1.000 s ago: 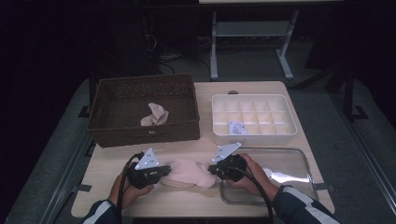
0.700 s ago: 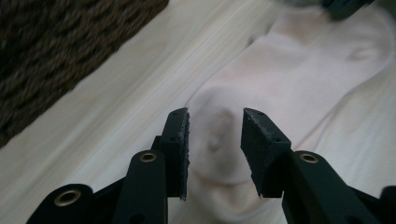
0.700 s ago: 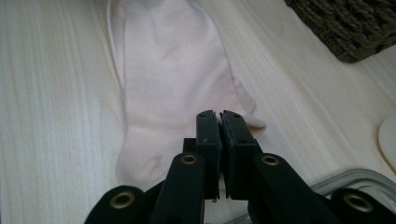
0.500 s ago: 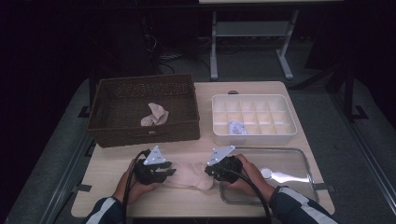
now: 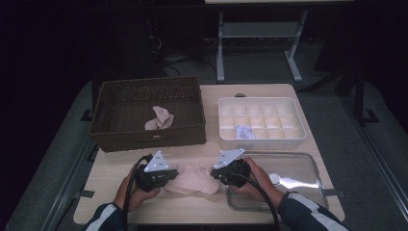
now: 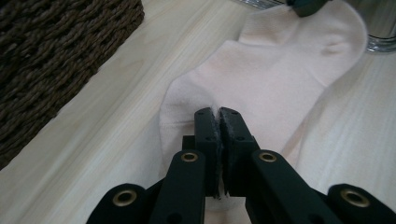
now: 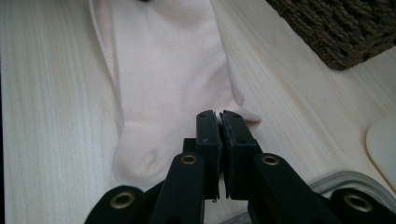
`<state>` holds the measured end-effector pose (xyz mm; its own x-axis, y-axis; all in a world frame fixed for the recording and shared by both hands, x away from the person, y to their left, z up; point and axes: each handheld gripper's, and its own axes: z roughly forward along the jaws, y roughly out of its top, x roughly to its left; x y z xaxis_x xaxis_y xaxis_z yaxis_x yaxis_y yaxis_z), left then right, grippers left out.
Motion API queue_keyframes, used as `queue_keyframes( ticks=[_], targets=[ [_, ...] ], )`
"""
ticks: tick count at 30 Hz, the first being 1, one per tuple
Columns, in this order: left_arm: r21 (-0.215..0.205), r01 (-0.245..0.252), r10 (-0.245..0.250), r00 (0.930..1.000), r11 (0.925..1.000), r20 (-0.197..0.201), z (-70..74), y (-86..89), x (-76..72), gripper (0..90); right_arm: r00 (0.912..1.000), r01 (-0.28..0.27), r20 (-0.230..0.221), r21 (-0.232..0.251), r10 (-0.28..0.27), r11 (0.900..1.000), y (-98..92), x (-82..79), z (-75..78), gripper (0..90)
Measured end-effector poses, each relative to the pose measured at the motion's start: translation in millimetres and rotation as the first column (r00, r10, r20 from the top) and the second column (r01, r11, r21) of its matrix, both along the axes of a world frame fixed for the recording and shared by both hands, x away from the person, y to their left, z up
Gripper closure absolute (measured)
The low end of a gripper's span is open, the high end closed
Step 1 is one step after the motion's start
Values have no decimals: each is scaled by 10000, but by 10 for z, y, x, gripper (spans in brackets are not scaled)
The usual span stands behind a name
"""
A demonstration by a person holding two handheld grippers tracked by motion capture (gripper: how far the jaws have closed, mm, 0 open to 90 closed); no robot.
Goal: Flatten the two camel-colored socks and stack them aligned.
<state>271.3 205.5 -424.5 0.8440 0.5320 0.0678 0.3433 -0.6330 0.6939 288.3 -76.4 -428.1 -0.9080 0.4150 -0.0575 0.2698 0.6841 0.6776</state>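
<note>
While a pale sock lies flat near the front edge of the table, the left gripper, jaws having just been closing, pinches one end and the right gripper clamps the other, beside a glass tray, before a wicker basket.

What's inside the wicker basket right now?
One crumpled pale sock lies on the floor of the wicker basket, near the middle. The near wall hides the front strip of the floor, so anything lying there can't be seen.
</note>
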Motion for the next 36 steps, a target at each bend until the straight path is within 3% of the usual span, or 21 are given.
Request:
queue_keyframes(
  ticks=[5, 8, 14, 18, 23, 28, 30, 36],
  targets=[
    [-286, -92, 91, 9999, 9995, -55, 10, 78, -53, 855, 9999, -99, 61, -109, 99, 9999, 49, 21, -31, 857],
    [56, 65, -65, 10000, 10000, -27, -13, 39, -40, 853, 9999, 11, 105, 141, -12, 9999, 74, 15, 9, 858],
    [-58, -509, 507, 9983, 9987, -285, -92, 122, 78, 848, 9992, 57, 383, 348, -71, 9994, 91, 7, 74, 858],
    [-486, -318, 305, 9991, 9983, -278, -36, 127, 73, 860, 9989, 79, 456, 500, -102, 9987, 78, 12, 112, 858],
    [-533, -123, 130, 9998, 9985, 126, 109, 79, 46, 859, 9986, 122, 496, 721, -158, 9973, 72, 5, 168, 857],
    [9, -13, 13, 9998, 10000, 218, 179, 62, 1, 864, 9991, 54, 417, 551, -77, 9985, 98, -1, 139, 858],
    [0, -18, 18, 10000, 10000, 84, 179, 80, -16, 865, 9992, -13, 388, 505, -7, 9987, 117, -13, 130, 858],
    [591, -127, 144, 9995, 9982, -286, 26, 130, -46, 864, 9991, -302, 286, 126, 299, 9995, 224, -23, 25, 858]
  ],
)
